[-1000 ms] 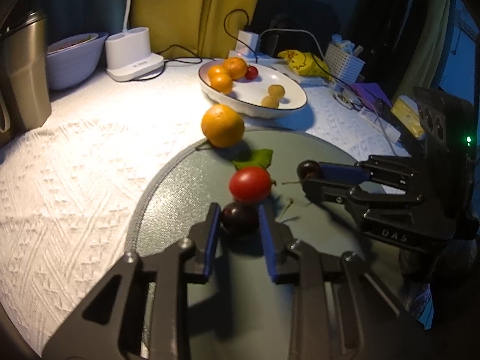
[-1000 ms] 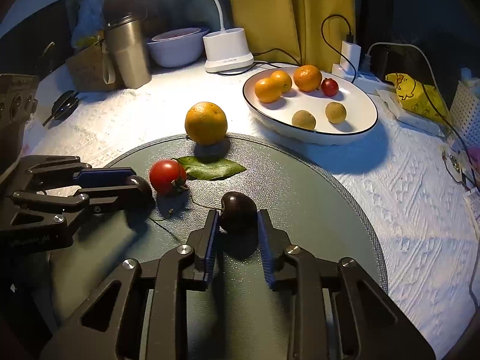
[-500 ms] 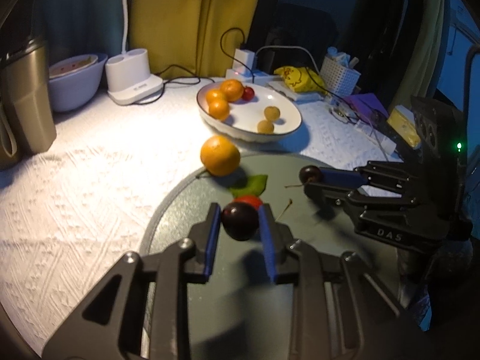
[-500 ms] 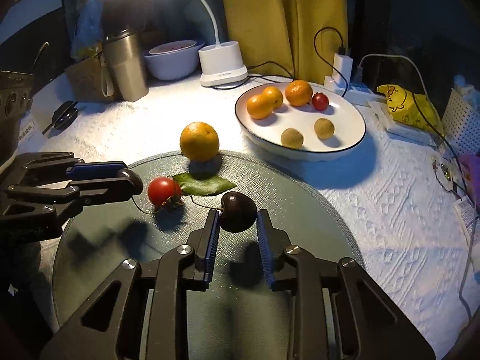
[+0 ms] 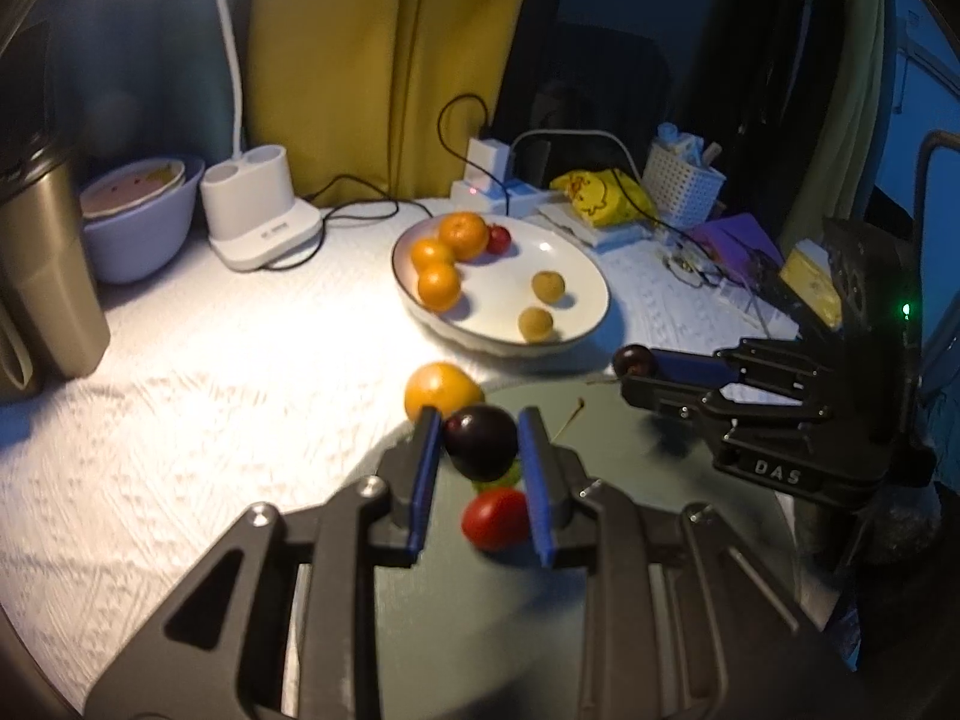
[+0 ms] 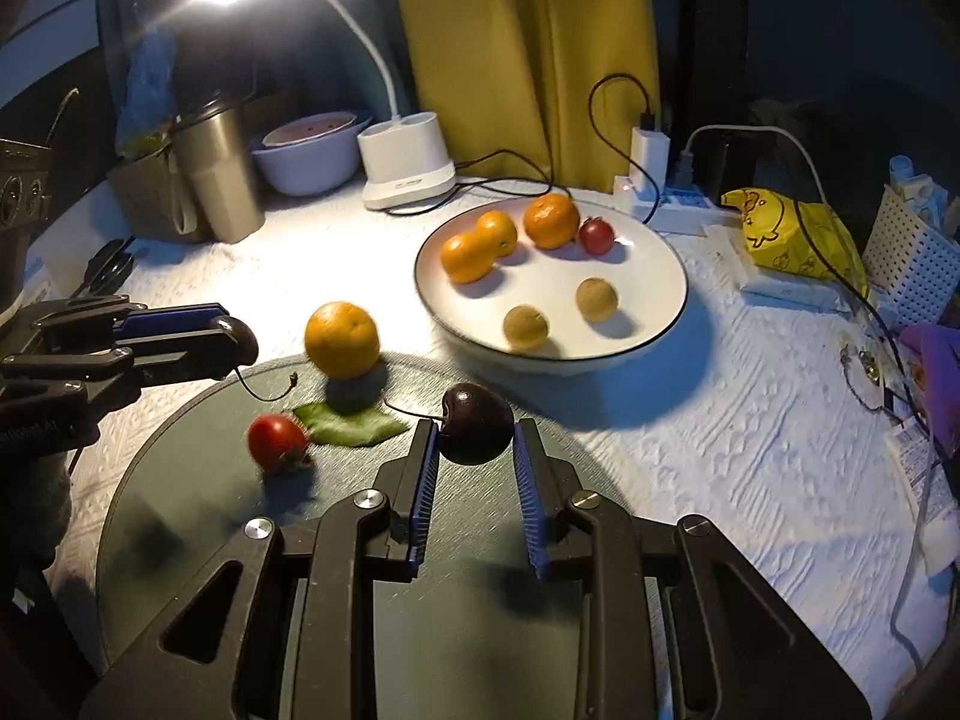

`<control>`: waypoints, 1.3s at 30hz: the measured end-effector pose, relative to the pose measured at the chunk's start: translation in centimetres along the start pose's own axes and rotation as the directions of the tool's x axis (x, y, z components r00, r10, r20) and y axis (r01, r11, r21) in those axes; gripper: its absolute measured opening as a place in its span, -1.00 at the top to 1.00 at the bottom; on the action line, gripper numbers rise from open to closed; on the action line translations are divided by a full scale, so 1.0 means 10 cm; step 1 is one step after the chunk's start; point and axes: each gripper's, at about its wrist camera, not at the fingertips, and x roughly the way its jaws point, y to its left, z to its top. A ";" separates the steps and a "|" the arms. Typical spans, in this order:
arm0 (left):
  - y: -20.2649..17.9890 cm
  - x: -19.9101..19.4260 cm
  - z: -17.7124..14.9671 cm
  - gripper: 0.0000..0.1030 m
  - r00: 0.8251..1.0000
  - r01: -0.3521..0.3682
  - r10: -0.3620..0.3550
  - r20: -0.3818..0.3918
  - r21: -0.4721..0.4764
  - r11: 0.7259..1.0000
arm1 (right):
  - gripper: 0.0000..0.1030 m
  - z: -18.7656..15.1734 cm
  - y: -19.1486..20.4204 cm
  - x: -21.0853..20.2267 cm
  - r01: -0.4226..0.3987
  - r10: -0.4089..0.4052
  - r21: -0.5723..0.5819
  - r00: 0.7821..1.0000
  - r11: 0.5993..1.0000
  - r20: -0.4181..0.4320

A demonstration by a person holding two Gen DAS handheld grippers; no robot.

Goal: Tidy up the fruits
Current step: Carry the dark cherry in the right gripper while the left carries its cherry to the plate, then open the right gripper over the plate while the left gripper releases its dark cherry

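With each gripper pinching its own dark cherry, you've got both loads lifted off the round grey mat (image 6: 198,510). Your left gripper (image 5: 480,450) is clamped on the left cherry (image 5: 482,443) between blue ribbed pads, and your right gripper (image 6: 474,450) squeezes the right cherry (image 6: 478,431) the same way, its thin stem trailing off to one side. My guess is the grip sits on the fat middle because glossy round skin slips easily.

Take the white plate (image 6: 654,252) as your landmark: both cherries hang just short of its near rim. Inside it sit three tangerines, one small red fruit and two dull tan balls. A big dimpled orange (image 6: 342,339) rests just in front of the plate, with a flat green leaf (image 6: 351,425) and shiny cherry tomato (image 6: 276,441) further out, all on the bumpy white worktop (image 6: 690,420) cloth.
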 end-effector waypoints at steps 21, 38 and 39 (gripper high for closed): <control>0.02 0.49 0.51 0.47 1.000 0.014 -0.014 0.004 0.057 0.998 | 0.47 0.39 -0.48 0.27 0.029 -0.030 0.028 0.999 0.999 0.026; 0.06 1.01 0.66 0.47 0.999 0.030 -0.028 -0.038 0.049 0.998 | 0.47 0.54 -0.88 0.63 0.055 -0.057 0.086 0.998 0.995 0.022; 0.06 1.04 0.66 0.47 0.999 0.031 -0.029 -0.043 0.047 0.998 | 0.47 0.54 -0.90 0.64 0.060 -0.063 0.089 0.998 0.994 0.023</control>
